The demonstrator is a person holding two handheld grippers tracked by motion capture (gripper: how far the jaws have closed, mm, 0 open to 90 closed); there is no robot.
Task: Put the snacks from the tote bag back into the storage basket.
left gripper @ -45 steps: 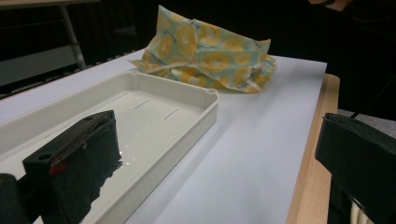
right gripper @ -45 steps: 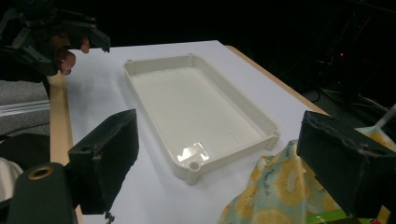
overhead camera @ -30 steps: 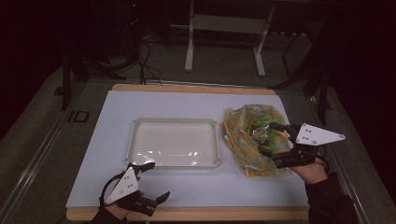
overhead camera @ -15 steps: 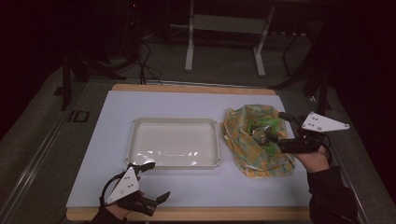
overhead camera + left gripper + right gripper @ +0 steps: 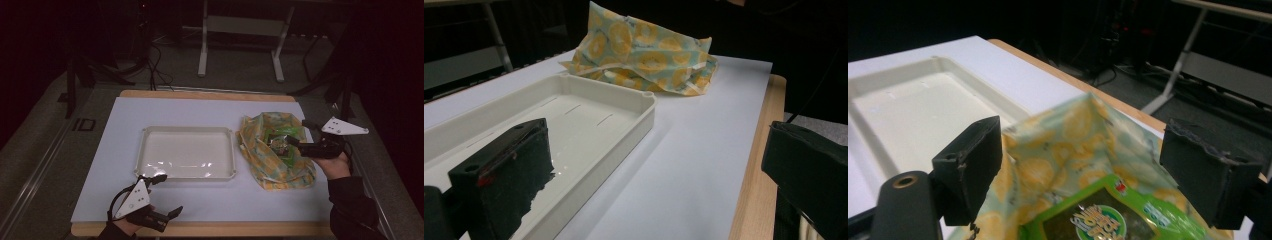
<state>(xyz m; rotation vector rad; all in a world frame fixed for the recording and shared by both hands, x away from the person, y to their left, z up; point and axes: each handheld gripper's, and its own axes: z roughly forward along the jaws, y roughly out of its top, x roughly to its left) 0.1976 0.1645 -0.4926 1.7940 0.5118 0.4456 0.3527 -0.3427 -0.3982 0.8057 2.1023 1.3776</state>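
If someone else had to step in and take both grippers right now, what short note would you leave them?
Right gripper: open, jaws spread over the lemon-print bag, just above the green packet showing in its mouth. Nothing gripped.
Left gripper: open, holding nothing, near the table's front edge, in front of the white tray.
Things: the bag lies on the white mat to the right of the tray, apart from it. The tray holds nothing.
Done: nothing taken out of the bag so far.
Left, probably: grip the green packet, pull it from the bag, perhaps set it in the tray.
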